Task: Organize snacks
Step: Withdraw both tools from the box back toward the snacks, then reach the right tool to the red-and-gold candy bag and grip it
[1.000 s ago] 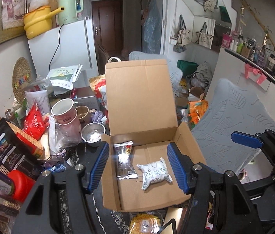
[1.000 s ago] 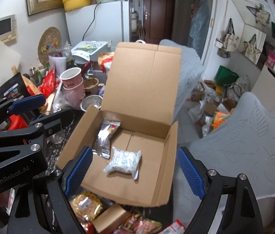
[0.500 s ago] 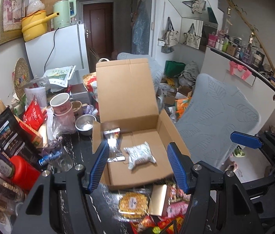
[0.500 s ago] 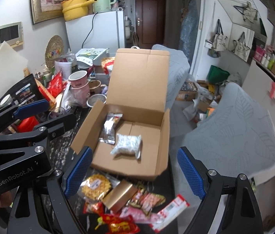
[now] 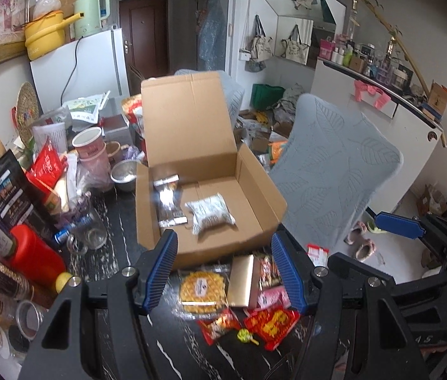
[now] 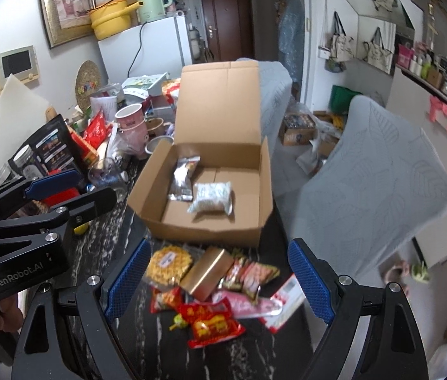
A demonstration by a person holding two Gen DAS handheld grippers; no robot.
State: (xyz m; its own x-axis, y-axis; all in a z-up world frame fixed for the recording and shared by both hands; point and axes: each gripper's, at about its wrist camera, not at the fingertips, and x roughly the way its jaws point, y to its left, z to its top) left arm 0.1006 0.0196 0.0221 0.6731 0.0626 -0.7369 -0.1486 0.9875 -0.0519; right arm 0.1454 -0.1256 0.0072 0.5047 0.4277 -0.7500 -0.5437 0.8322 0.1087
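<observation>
Bench (image 5: 122, 253), dark marbled top, crowded at its left side with jars, bags and cups; chair (image 6: 378, 186), grey leaf-patterned cover, standing just right of the bench; box (image 5: 192, 253), brown cardboard, lid upright at the back, sitting on the bench; inside the box, a silver packet (image 5: 168, 202) along the left wall and a white pouch (image 5: 210, 215) just beside it toward the middle, the two touching or nearly so.

Left gripper (image 5: 225, 272), blue ribbed pads, jaws moderately apart with nothing between them, hanging above the box's near wall and the snack pile; right gripper (image 6: 218, 280), blue pads, jaws wide with nothing gripped, hanging above the same pile; each gripper shows at the edge of the other's view.

Snack pile, loose on the bench just in front of the box: gold box (image 6: 206, 274) lying tilted in the middle; yellow round-patterned pack (image 6: 168, 264) to its left; striped red pack (image 6: 252, 275) to its right; pink pack (image 6: 244, 304) below that; red-and-white sachet (image 6: 285, 304) at the right edge; red pack (image 6: 212, 324) nearest the cameras; small yellow-green sweet (image 6: 177, 321) just left of it.
</observation>
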